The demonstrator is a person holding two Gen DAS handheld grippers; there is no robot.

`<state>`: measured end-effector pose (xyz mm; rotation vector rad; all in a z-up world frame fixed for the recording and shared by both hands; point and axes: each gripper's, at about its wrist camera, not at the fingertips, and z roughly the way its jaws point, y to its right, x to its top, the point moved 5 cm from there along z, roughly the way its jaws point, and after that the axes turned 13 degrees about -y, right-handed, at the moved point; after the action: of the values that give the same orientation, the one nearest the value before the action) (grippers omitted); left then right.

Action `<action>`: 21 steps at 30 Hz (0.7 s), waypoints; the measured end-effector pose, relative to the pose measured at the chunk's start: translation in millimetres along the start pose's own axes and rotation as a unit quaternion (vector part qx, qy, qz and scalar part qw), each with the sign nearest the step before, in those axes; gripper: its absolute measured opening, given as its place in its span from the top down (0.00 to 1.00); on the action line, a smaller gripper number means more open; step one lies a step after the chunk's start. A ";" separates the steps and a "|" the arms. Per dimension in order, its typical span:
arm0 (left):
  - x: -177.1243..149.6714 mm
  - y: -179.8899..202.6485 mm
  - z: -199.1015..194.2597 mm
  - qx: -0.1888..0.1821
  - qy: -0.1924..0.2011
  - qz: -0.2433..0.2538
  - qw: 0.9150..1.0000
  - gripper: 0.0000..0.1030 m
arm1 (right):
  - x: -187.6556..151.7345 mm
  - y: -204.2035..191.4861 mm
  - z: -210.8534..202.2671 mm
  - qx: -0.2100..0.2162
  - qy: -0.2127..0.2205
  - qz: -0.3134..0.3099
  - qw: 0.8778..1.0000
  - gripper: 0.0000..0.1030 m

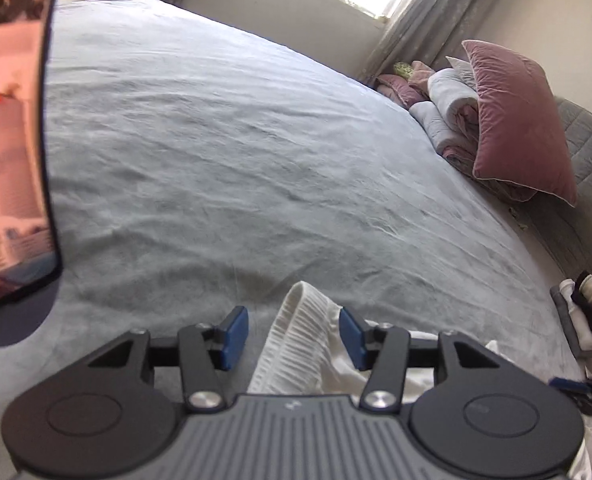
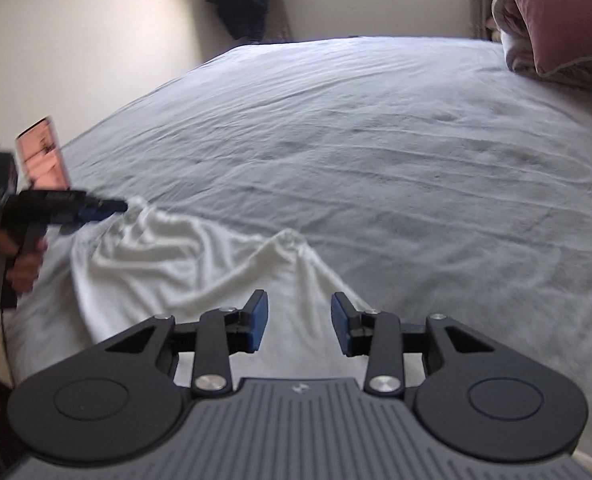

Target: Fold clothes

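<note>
**Loose cloth may bunch before the fold**

The white garment [image 2: 184, 264] lies rumpled on the bed [image 2: 375, 152]. The left hand-held gripper [image 1: 294, 334] stands partly open around a ribbed edge, not pinching it; the right hand-held gripper [image 2: 299, 322] is partly open, empty, above the cloth. Closing off-centre could catch one layer only and skew the fold.

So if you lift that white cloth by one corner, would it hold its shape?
Probably not. The white garment already lies in soft peaks and folds on the grey bedspread, so it would likely droop. It looks thin, so probably light. Its ribbed edge may give some grip.
</note>
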<state>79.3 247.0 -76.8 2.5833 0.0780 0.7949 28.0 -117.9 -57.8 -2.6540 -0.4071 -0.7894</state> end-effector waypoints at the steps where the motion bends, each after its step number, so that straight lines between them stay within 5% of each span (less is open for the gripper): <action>1: -0.1 -1.3 2.5 -0.005 0.003 0.000 1.000 0.50 | 4.4 1.0 7.3 0.001 -0.002 0.004 1.000 0.62; 12: -1.6 -5.3 6.0 -0.016 0.029 0.031 0.999 0.50 | 24.5 7.3 46.9 -0.007 0.000 0.028 1.000 0.61; 21: -8.8 8.6 12.1 0.026 0.028 0.080 0.996 0.51 | 20.4 -14.4 58.4 -0.045 -0.002 -0.020 0.999 0.60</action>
<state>78.0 233.0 -86.8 2.6408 -0.0950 0.9359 66.7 -78.2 -88.8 -2.7395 -0.4366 -0.8335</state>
